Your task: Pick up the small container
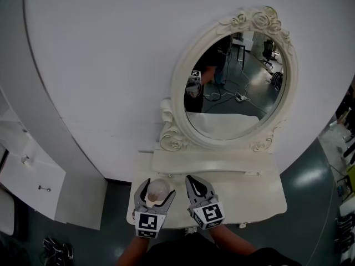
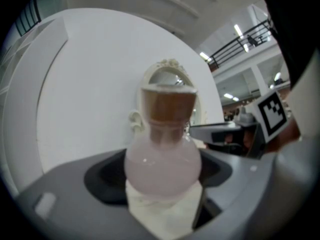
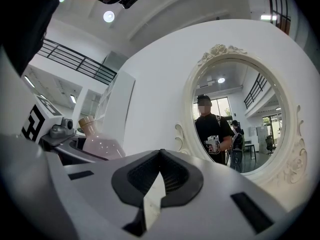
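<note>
The small container sits clamped in the left hand-held gripper, over the front left part of the desk.

The left hand-held gripper (image 1: 156, 195) has its jaws pressed on the round pink body of the small container (image 2: 162, 154), one jaw at each side. The brown stopper points up, so the long axis stands upright, across the jaws. The right hand-held gripper (image 1: 195, 183) lies just beside it, jaws together with nothing between them. Both point toward the mirror (image 1: 236, 87). I cannot tell if the bottom is already clear of the desk (image 1: 255, 193); I judge a straight lift is what remains.
</note>
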`<state>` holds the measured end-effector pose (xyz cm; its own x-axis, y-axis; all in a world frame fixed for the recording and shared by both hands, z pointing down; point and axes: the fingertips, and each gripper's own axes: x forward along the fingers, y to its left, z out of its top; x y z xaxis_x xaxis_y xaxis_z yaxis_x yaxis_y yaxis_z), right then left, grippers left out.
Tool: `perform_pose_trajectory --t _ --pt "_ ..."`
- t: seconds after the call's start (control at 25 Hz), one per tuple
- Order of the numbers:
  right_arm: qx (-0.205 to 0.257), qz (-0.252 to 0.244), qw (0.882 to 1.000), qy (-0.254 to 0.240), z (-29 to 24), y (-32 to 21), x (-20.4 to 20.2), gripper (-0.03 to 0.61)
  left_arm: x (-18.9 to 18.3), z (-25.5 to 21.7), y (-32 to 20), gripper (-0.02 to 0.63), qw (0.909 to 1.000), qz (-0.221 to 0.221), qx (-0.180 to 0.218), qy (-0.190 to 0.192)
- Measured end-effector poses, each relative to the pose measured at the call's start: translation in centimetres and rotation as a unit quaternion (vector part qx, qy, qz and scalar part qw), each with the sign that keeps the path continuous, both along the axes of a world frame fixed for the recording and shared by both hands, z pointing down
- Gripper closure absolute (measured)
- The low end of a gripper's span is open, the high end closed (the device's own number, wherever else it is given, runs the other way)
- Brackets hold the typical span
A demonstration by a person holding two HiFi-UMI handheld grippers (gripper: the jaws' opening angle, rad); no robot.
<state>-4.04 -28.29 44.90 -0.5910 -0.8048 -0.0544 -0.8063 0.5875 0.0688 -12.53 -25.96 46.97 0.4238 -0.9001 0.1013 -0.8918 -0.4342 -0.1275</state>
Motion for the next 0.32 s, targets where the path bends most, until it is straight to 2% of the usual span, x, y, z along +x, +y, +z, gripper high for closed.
perform_pose_trajectory --t 0.32 --pt "-0.007 -0.001 1.0 0.006 0.73 -0.06 -0.38 0.572 -0.65 0.28 0.0 0.215 1.0 0.0 -0.003 -0.002"
